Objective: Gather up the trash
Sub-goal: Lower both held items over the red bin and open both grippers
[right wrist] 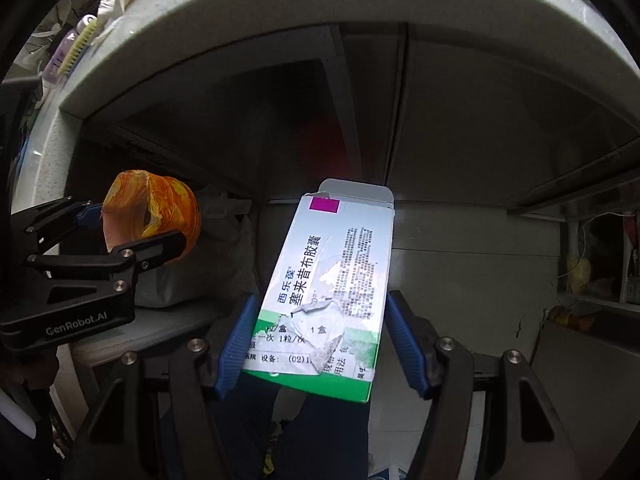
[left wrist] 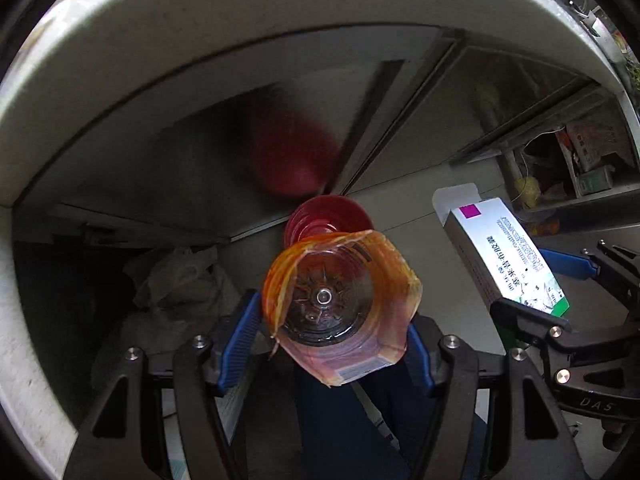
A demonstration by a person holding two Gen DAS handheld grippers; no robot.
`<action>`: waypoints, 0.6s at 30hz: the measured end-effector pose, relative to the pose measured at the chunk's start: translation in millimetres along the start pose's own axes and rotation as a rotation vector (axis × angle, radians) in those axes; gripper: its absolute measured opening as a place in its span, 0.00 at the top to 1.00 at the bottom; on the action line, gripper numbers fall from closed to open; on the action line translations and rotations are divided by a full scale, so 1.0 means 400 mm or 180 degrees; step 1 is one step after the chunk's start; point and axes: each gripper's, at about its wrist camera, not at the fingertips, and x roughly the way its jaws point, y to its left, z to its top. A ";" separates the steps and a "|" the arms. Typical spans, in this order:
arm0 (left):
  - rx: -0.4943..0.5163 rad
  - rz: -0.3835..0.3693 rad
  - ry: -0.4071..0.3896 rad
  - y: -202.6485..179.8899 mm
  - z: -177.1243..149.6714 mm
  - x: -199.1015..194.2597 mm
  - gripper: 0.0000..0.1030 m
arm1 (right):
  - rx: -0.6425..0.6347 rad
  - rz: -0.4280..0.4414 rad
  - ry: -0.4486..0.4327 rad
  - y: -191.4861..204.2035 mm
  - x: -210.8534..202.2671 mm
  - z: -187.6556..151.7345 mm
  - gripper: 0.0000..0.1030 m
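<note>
My left gripper [left wrist: 336, 316] is shut on an empty plastic bottle [left wrist: 340, 304] with a torn orange label; its base faces the camera and its red cap end [left wrist: 328, 220] points away. The bottle also shows in the right wrist view [right wrist: 152, 212], held by the left gripper [right wrist: 132, 236]. My right gripper [right wrist: 320, 336] is shut on a white and green medicine box [right wrist: 328, 280] with a torn face and an open top flap. The box [left wrist: 504, 256] and the right gripper [left wrist: 556, 292] show at the right of the left wrist view. Both are held below a counter edge.
A white counter edge [left wrist: 200, 28] arches overhead, with grey cabinet doors [right wrist: 460, 128] beneath it. A crumpled grey-white bag [left wrist: 180, 276] lies low at the left [right wrist: 224, 248]. Open shelves with clutter [left wrist: 584, 160] stand at the right. Toiletries [right wrist: 76, 44] sit on the counter.
</note>
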 end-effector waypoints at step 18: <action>0.0038 -0.0266 0.0241 -0.048 0.053 0.504 0.18 | 0.0152 0.0007 -0.0009 -0.150 0.455 0.063 0.39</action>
